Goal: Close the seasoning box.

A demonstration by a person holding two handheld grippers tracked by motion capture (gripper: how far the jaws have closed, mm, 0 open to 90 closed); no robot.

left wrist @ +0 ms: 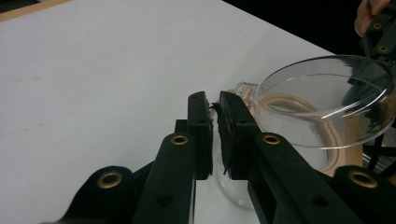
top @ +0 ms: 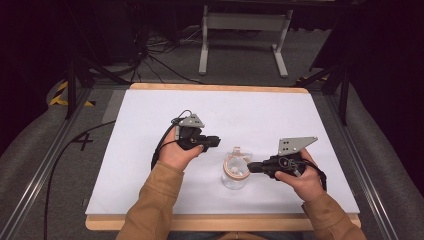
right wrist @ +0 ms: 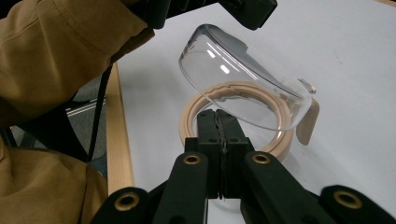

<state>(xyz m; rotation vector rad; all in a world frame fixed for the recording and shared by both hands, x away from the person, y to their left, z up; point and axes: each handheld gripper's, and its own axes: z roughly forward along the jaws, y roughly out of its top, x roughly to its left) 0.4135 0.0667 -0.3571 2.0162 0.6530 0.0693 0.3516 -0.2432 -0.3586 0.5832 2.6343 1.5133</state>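
One white desk (top: 150, 150) with a wooden edge carries everything, and a person in tan sleeves reaches over it from the near side. Toward the near middle stands a clear glass jar (top: 234, 179), its mouth ringed by a beige seal (right wrist: 191, 116). Its clear round lid (right wrist: 243, 88) is hinged open and tilts up over the mouth, with a small beige tab (right wrist: 306, 123) at the hinge side.

Right of the jar, the right gripper (top: 253, 167) points at it from the side. In the right gripper view its fingers (right wrist: 205, 135) are pressed together over the near wall of the jar just under the seal, clamping the rim.

Left of the jar and slightly farther back, the left gripper (top: 216, 141) is held level, pointing toward the jar and just short of it. Its fingers (left wrist: 198, 126) stand narrowly apart, a thin gap between the pads, with nothing gripped; the lid and rim lie just beyond and to one side of them.
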